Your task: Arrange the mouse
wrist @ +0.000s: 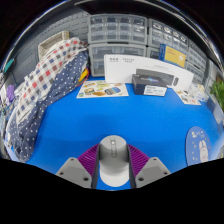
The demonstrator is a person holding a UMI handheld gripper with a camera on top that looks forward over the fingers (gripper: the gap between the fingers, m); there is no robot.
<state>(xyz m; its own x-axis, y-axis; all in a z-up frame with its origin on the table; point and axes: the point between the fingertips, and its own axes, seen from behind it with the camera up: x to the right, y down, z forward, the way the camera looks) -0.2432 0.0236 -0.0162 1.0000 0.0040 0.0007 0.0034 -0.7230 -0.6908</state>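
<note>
A grey computer mouse (113, 158) sits between my two fingers, its front pointing away from me over the blue table (90, 125). The purple pads (90, 158) press against both of its sides. My gripper (113, 165) is shut on the mouse. I cannot tell whether the mouse rests on the table or hangs just above it.
A white box (127, 68) and a grey box (160, 77) stand at the table's back. Leaflets (102, 90) lie in front of them. A patterned cloth (45, 85) is draped at the left. A round disc (197, 139) lies at the right. Drawer cabinets (120, 30) line the wall.
</note>
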